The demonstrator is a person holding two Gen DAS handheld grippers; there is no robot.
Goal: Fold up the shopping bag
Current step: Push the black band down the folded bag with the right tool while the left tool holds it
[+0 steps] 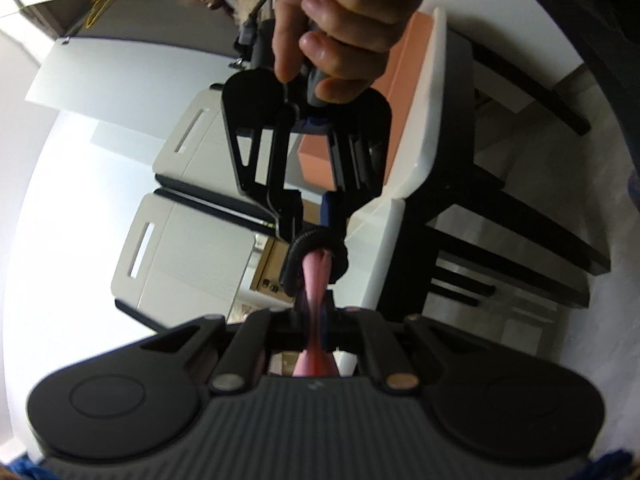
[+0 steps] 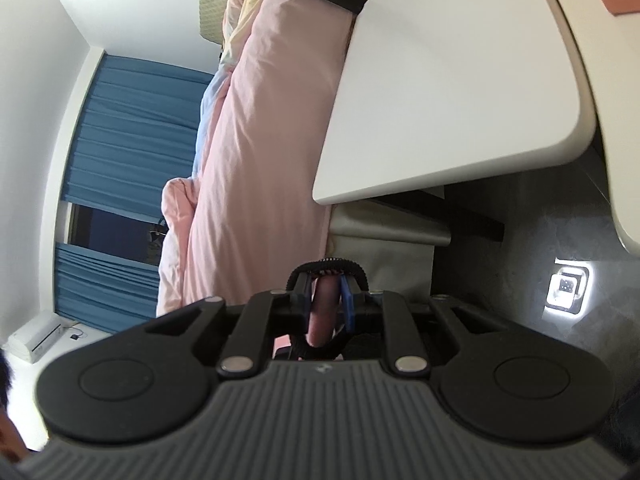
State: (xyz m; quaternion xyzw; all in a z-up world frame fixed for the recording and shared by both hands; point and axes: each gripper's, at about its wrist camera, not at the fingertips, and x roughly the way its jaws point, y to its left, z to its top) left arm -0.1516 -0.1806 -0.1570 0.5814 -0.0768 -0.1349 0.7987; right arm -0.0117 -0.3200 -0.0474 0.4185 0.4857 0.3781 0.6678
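Left gripper (image 1: 316, 312) and right gripper (image 1: 320, 248) stand nose to nose, jaws closed on one taut strip of pink fabric (image 1: 314, 280); no room to pass between their tips. The person's hand (image 1: 340, 28) on the right tool's handle blocks the way straight beyond.

To one side in the left view: white tabletop (image 1: 420, 140) with a salmon-orange box (image 1: 408, 80) on it, black table legs (image 1: 500, 208) below. Floor past the legs looks open.

Other side: two white chair backs with slot handles (image 1: 168, 232), near but apart; bright bare wall beyond.

Right view: rounded white table corner (image 2: 460, 120) ahead, pink bedding (image 2: 260, 160) beside it, grey floor (image 2: 500, 280) open under the table edge.
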